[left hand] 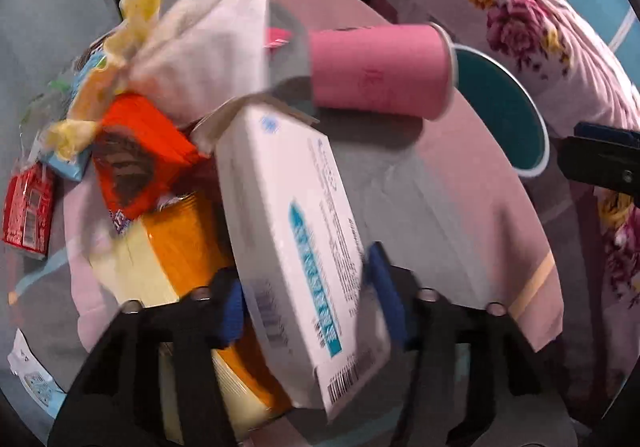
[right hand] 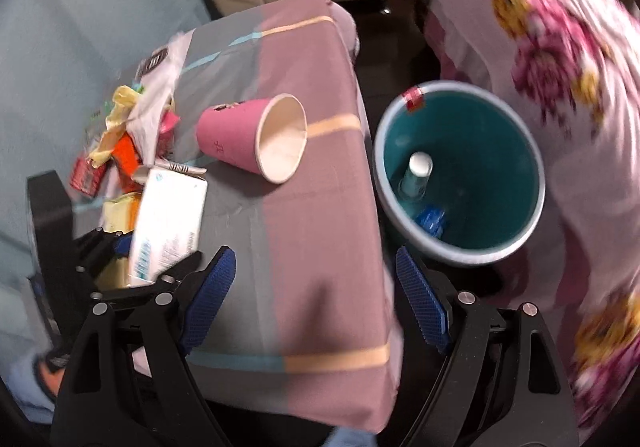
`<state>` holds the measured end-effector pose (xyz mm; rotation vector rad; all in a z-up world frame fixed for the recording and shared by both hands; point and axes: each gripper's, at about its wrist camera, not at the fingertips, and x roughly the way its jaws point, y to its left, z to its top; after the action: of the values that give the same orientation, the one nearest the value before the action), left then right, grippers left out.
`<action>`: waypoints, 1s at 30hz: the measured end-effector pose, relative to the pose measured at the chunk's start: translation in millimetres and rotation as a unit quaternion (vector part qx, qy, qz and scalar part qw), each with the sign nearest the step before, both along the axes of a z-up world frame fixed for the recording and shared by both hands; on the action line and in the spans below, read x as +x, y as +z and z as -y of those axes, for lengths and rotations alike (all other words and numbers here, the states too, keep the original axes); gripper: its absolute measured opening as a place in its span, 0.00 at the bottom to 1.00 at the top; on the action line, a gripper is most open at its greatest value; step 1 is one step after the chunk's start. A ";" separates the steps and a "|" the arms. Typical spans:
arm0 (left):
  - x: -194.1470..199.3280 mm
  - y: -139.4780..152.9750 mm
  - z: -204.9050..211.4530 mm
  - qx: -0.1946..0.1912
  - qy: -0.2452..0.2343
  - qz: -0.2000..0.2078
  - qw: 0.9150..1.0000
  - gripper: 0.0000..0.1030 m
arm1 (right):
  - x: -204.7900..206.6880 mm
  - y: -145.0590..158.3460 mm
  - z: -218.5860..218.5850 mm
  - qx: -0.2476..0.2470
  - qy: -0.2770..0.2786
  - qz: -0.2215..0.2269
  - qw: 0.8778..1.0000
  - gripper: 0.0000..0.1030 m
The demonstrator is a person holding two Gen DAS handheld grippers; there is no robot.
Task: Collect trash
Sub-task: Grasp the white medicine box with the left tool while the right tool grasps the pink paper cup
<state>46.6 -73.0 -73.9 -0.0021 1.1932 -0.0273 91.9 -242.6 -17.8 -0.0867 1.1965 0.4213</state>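
Your left tongs [left hand: 308, 299] clamp a white carton [left hand: 296, 231] above the desk [right hand: 320, 247]. Your right tongs [right hand: 316, 299] gape empty. A pink cup [right hand: 252, 137] lies tipped at twelve o'clock; the teal bin [right hand: 460, 175] stands at two o'clock.

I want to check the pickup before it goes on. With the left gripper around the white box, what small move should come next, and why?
Probably lift the white box a little clear of the wrapper pile, then carry it toward the teal bin. The left gripper has its pads on the box's two sides, the bin stands open beside the table, and the pink cup lies in between.
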 end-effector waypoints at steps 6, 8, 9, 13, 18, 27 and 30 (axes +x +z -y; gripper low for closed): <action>-2.5 9.9 -20.5 -0.035 0.008 0.008 0.999 0.24 | 20.4 2.2 -34.3 -0.043 0.061 0.009 0.997 0.76; -1.4 14.2 -27.1 -0.043 0.010 0.016 0.999 0.24 | 26.2 1.0 -45.7 -0.061 0.081 0.010 0.995 0.76; -1.3 16.9 -32.1 -0.050 0.011 0.019 0.999 0.24 | 28.1 0.7 -49.8 -0.066 0.089 0.010 0.994 0.76; 4.7 23.8 -45.6 -0.067 0.011 0.028 0.997 0.24 | 39.5 1.7 -68.8 -0.096 0.128 0.017 0.987 0.76; 12.9 26.3 -67.6 -0.105 0.006 0.029 0.994 0.24 | 51.7 -3.7 -92.5 -0.122 0.184 0.012 0.975 0.76; 16.6 12.7 -83.8 -0.148 -0.003 0.013 0.989 0.25 | 85.0 -33.5 -124.2 -0.156 0.243 -0.026 0.957 0.76; 18.0 9.6 -86.5 -0.156 -0.005 0.010 0.988 0.32 | 91.9 -41.5 -126.6 -0.158 0.247 -0.034 0.955 0.76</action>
<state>64.6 13.6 -64.3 -0.2694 1.1591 -0.2219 183.8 -116.0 -59.3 -0.6635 1.3004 0.6696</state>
